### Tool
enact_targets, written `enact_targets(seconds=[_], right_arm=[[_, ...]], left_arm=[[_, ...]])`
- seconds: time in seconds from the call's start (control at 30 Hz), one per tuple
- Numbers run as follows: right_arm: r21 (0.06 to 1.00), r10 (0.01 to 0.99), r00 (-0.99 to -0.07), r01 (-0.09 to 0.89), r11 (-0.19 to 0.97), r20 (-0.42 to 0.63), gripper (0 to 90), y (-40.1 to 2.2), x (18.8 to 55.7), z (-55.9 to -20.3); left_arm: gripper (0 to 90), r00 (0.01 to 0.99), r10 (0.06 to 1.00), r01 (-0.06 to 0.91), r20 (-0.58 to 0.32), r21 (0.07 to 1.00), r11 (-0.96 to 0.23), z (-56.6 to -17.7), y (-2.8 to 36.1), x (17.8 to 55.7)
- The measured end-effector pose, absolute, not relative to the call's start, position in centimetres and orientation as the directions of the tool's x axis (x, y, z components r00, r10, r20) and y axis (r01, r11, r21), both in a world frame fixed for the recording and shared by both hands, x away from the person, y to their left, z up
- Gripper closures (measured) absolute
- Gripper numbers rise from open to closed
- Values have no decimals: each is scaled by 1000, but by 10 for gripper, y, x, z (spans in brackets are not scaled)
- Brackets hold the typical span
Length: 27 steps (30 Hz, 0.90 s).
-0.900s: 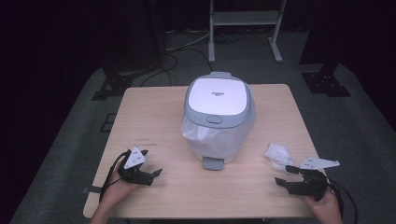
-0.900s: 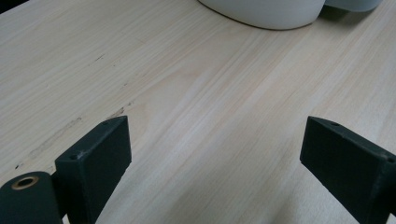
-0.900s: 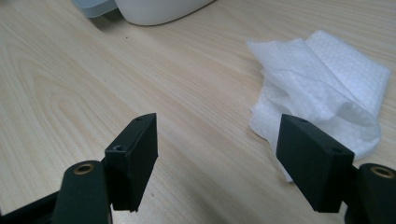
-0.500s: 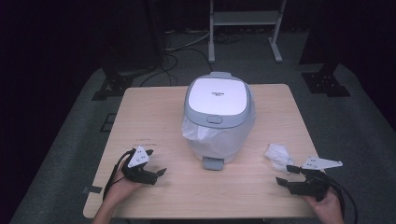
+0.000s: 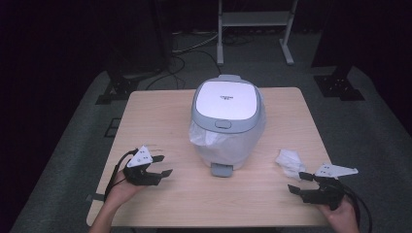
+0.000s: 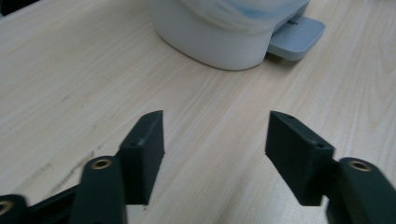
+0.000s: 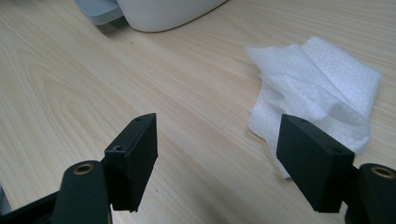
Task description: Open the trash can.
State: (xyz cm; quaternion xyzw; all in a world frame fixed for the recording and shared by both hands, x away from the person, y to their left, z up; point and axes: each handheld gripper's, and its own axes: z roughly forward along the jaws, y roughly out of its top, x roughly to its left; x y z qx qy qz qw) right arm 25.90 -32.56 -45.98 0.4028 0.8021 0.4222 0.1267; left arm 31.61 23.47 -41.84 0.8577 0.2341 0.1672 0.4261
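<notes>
White pedal bin (image 5: pixel 227 121) stands mid-worktop (image 5: pixel 155 116). Crumpled paper towel (image 5: pixel 289 161) lies just beside right claw (image 5: pixel 300 182). Left claw (image 5: pixel 163 165) and right claw both released, empty, resting near the front edge.

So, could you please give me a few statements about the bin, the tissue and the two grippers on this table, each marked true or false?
1. The pedal bin has its lid closed. True.
2. The crumpled tissue lies inside the bin. False: it lies on the table, to the right of the bin, near the right gripper.
3. The left gripper is open and holds nothing. True.
4. The right gripper is shut on the tissue. False: its jaws stand apart, with the tissue beyond one of them in the right gripper view.
5. The bin's foot pedal points toward the person's side of the table. True.
</notes>
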Motion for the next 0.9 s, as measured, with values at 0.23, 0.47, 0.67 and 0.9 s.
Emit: enact_targets(seconds=[0.23,0.47,0.67,0.9], right_arm=[[783,747,-651,533,322,135,281,-324,258,-459],[782,747,-649,539,314,148,281,-324,258,-459],[787,746,-651,531,315,140,281,-324,257,-457],[790,749,-649,528,312,137,281,-325,256,-456]], left_arm=[[522,851,518,249,80,808,-534,-395,234,319],[605,868,492,248,64,803,-542,-377,233,315],[645,886,460,237,55,799,-552,-359,228,313],[675,908,415,204,63,799,-566,-336,218,312]])
